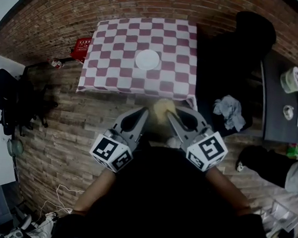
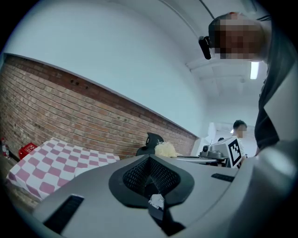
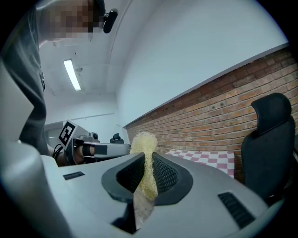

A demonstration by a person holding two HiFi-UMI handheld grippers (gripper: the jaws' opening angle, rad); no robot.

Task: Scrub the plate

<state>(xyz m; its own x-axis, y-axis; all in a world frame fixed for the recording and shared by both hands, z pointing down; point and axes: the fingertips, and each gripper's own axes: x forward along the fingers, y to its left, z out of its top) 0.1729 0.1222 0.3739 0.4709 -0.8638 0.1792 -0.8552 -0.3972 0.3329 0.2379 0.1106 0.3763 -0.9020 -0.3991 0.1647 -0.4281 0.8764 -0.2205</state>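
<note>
Closest in, the left gripper is clenched, with only a tiny white scrap lodged low in its throat. Just beside it, the right gripper pinches a yellow scrubber. The scrubber's lower part is buried between the pads, and from above it reads only as a pale blur. Well beyond both, the white plate sits near the middle of the checked table, its rim too soft to make out.

One plate, one scrubber, two tools
</note>
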